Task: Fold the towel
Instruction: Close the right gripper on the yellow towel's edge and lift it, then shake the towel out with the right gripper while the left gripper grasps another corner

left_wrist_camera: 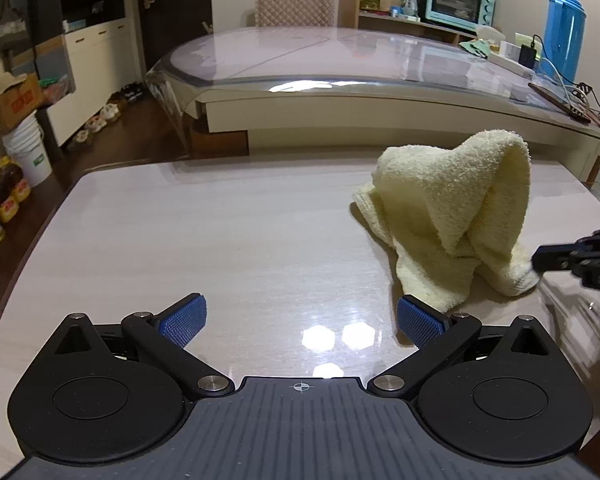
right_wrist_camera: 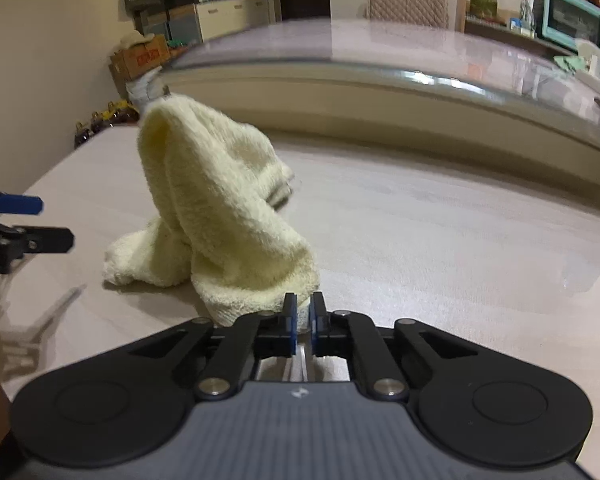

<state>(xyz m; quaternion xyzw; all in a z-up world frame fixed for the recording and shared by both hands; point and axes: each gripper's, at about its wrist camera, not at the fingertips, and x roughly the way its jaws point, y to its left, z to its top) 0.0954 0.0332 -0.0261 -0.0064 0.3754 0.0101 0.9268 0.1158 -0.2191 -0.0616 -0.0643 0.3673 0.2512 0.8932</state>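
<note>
Nearest the lens in the right wrist view, the right gripper is clenched on a low corner of the towel, a sliver of pale cloth pinched between its blue pads. In the left wrist view the left gripper is released, its blue pads spread wide with nothing between them, hovering over the glossy table; its right pad sits just beside the towel's near hem.

The towel, cream-yellow terry, is bunched into a peaked heap on the table. From the left wrist view it lies ahead and to the right of the left gripper, its peak standing up and folds draping down to the tabletop. The right gripper's black tip meets the towel's lower right edge. Seen from the right wrist, the left gripper sits to the left of the towel, apart from it.

Beyond the towel stands a larger table with a clear cover and a quilted chair behind it. Right of that chair sit a teal toaster oven and, further right, a blue thermos.
</note>
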